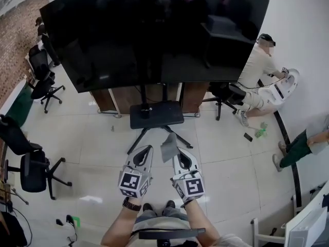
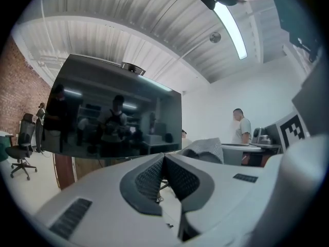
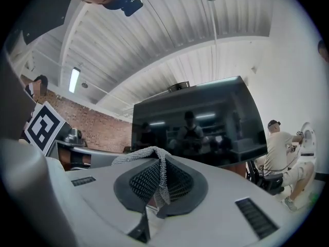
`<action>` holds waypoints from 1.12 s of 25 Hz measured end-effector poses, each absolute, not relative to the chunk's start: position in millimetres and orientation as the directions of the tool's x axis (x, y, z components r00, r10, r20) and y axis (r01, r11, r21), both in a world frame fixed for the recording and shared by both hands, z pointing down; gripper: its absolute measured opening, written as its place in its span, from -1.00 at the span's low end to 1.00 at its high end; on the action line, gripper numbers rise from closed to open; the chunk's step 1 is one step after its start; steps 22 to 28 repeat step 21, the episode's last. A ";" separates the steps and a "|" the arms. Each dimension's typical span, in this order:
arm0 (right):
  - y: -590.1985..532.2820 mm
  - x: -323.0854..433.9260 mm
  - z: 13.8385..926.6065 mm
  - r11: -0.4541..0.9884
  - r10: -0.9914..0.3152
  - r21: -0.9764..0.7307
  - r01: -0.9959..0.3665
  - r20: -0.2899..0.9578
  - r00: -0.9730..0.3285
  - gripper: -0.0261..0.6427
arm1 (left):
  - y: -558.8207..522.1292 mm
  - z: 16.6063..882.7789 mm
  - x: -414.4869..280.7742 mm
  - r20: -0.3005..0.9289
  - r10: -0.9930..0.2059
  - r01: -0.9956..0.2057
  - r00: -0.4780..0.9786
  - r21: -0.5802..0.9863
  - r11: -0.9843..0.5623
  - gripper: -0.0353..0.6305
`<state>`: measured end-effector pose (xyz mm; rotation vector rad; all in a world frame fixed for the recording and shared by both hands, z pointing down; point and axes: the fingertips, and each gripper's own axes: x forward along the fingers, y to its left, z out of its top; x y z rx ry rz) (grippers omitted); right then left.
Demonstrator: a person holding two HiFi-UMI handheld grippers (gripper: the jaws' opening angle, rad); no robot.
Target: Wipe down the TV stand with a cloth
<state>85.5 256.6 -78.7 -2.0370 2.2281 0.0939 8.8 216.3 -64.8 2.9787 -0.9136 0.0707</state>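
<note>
Hanging from the right gripper (image 3: pixel 158 179), a grey cloth (image 3: pixel 146 156) is seen clamped between the two ribbed pads. The fabric is a coarse knit w/ a fine mesh texture. It is folded over the jaw tips into a crumpled peak, and a narrow strip is trapped down the slot between the jaws. In the head view the cloth (image 1: pixel 168 147) shows as a pale grey flap sticking out fwd of the right gripper (image 1: pixel 177 152).

The left gripper (image 2: pixel 163 159) is closed on itself, pads pressed together, w/ nothing between them. It is held just beside the right one.

The TV stand (image 1: pixel 157 115) is black, w/ a flat rectangular plate and splayed legs on the pale tiled floor (image 1: pixel 92 158), under a large dark screen (image 1: pixel 154 30). The cloth is held up over the floor, in front of the stand's front legs and apart from them; no contact w/ the stand is seen.
</note>
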 end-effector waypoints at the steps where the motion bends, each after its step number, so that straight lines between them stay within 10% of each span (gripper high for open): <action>1: 258.4 80.5 -83.2 0.099 -0.987 -0.031 -0.995 -0.131 -0.094 -0.90 | 217.5 -70.4 7.1 0.039 -0.561 -0.562 0.827 0.008 -0.827 -0.82; 28: 222.4 48.4 -107.6 0.106 -0.974 0.005 -0.994 -0.202 -0.105 -0.90 | 185.5 -92.0 -19.7 -0.003 -0.533 -0.533 0.846 0.011 -0.846 -0.82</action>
